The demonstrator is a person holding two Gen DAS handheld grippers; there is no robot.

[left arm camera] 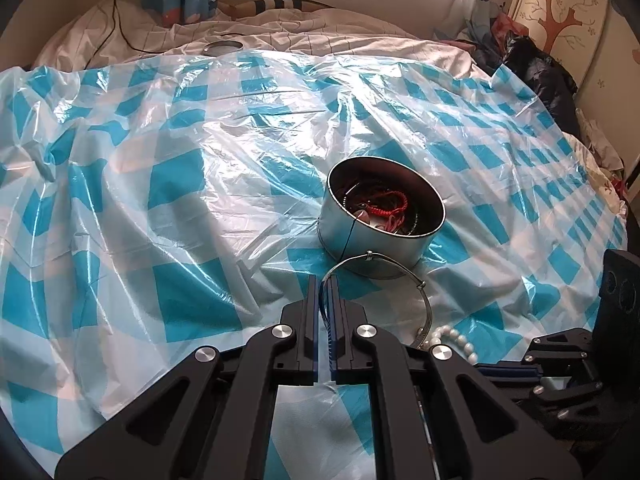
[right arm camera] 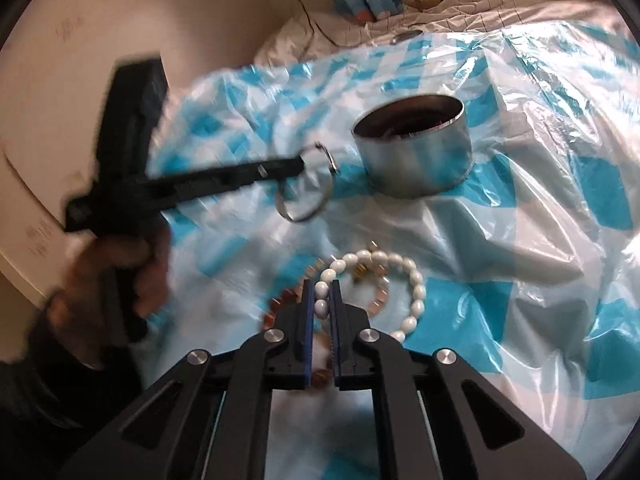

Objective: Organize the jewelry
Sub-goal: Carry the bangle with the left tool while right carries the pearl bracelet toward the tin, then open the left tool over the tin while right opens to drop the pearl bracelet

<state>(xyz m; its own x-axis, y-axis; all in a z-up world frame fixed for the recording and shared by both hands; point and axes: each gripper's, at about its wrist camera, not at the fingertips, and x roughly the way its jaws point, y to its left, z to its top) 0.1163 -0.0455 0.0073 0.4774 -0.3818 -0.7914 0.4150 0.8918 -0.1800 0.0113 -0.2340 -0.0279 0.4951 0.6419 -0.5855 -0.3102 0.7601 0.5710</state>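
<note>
My left gripper (left arm camera: 325, 280) is shut on a thin silver bangle (left arm camera: 400, 268), which hangs just in front of a round metal tin (left arm camera: 360, 236). A red cord bracelet (left arm camera: 386, 205) and other strings lie inside the tin. In the right wrist view the left gripper (right arm camera: 299, 166) holds the bangle (right arm camera: 320, 204) up, left of the tin (right arm camera: 420, 160). My right gripper (right arm camera: 322, 286) is shut on a white bead bracelet (right arm camera: 416, 292) that lies on the sheet. Two of its beads sit between the fingers. A copper-coloured bead bracelet (right arm camera: 280, 302) lies beside and under it.
A crinkled blue-and-white checked plastic sheet (left arm camera: 180, 184) covers the bed. A round metal lid (left arm camera: 223, 47) lies at its far edge. Dark clothes (left arm camera: 536, 68) pile up at the far right. A hand (right arm camera: 120, 272) grips the left tool's handle.
</note>
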